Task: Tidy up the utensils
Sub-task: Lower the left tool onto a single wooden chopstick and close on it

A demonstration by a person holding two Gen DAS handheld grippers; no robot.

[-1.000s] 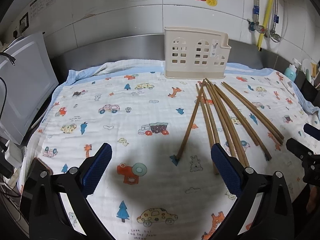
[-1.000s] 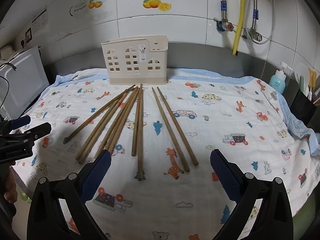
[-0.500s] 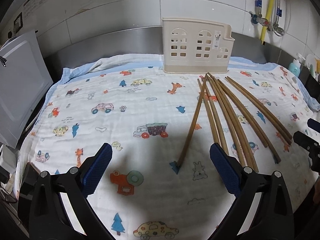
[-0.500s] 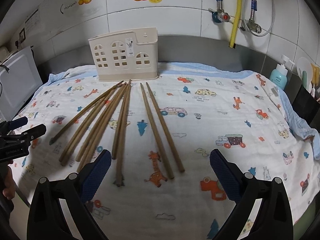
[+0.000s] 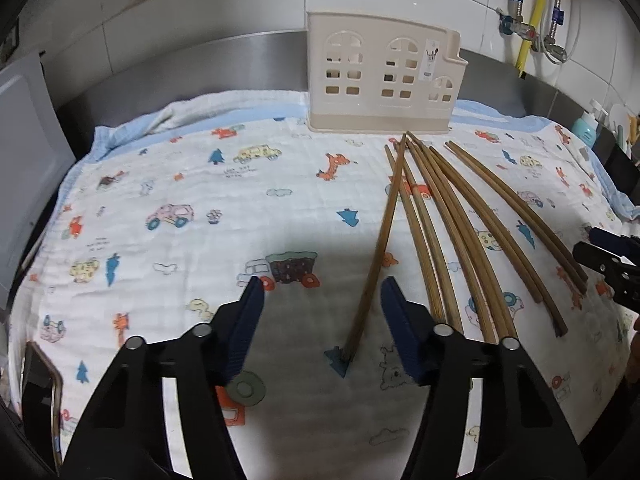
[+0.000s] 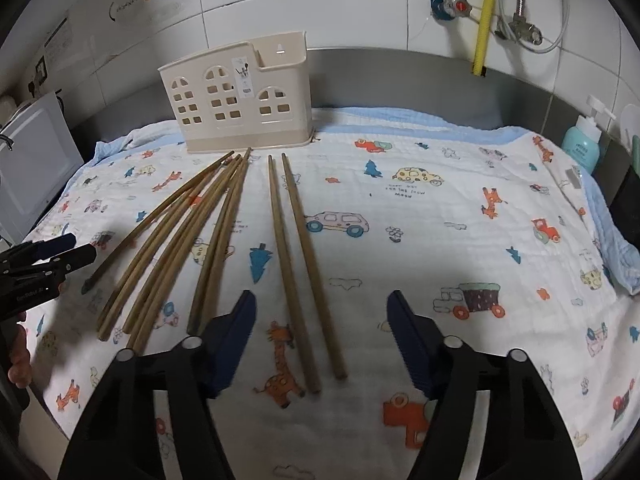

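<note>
Several brown wooden chopsticks fan out on a cartoon-print cloth in front of a beige house-shaped utensil caddy. My left gripper hovers low over the near end of the leftmost chopstick. Its jaws are closing, with that stick between them and the pads clear of it. My right gripper straddles the separate right-hand pair of chopsticks. Its jaws are closing too, and the pads do not touch. Each gripper shows at the edge of the other's view.
A white appliance stands at the left edge of the counter. A teal bottle and dark holders sit at the right. Pipes and a yellow hose run down the tiled wall. A phone-like slab lies at the near left corner.
Both grippers have come forward and lower toward the chopsticks. Both sets of jaws have narrowed from wide open to about half.
</note>
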